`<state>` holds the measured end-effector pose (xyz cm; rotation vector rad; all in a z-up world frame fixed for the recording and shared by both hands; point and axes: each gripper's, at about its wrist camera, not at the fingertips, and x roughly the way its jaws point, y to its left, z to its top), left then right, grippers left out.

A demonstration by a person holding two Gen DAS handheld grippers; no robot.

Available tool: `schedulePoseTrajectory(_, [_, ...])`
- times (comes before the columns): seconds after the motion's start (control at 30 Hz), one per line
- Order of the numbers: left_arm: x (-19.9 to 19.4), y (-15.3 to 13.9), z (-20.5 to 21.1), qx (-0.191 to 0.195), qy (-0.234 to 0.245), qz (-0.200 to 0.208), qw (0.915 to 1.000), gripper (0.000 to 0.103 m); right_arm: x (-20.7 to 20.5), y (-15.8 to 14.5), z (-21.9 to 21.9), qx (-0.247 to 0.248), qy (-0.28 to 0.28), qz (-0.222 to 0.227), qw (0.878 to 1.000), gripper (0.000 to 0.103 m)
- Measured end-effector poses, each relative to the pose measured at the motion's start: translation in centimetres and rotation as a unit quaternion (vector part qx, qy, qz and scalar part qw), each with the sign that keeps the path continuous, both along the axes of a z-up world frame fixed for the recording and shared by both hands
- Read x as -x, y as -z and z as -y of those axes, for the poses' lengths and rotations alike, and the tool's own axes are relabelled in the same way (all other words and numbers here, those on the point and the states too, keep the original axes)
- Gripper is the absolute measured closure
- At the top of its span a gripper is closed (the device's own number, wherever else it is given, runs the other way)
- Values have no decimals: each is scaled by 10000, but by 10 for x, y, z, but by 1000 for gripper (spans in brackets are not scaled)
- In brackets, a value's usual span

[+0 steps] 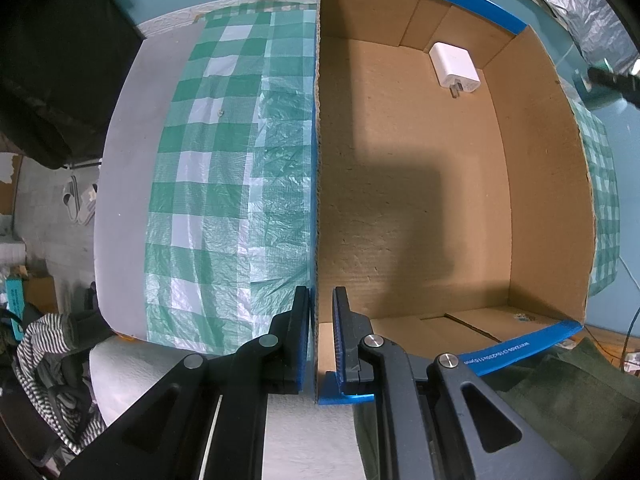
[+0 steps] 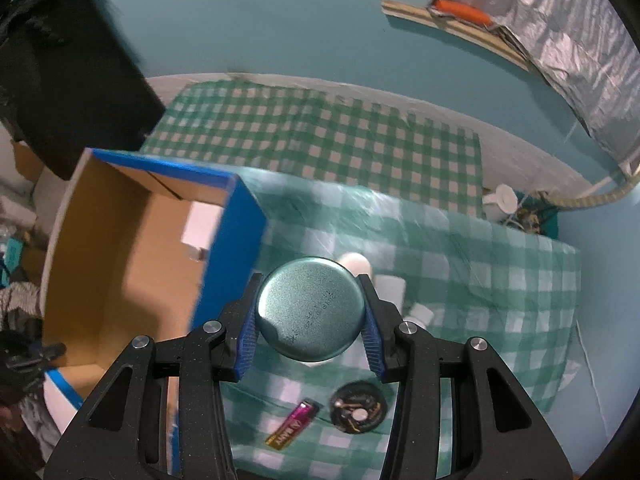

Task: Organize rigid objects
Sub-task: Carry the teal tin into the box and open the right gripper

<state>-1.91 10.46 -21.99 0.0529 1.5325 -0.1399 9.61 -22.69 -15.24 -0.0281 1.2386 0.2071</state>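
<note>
Charger (image 1: 455, 65) in box's (image 1: 544, 184) far corner; battery (image 2: 294, 424) beside disc (image 2: 358, 408).

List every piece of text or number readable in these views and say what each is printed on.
Blue outer wall of the cardboard box: a line of white print, seen upside down, too small to read surely.
Round tin held in the right gripper: dark stamped characters, blurred, unreadable.
Pink and gold battery: brand lettering, blurred, unreadable.
White charger: no text visible.
</note>
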Motion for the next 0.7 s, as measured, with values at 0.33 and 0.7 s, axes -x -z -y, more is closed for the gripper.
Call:
schedulePoseTrajectory(0.33, [1,1,-3,26,-56,-10,10000,92,-15,-13,-44,-73,-481,140,9987,59])
schedulePoseTrajectory(0.7, [2,0,-3,25,-40,-1,10000,92,-24,-4,-88,3,-950,65,9955,59])
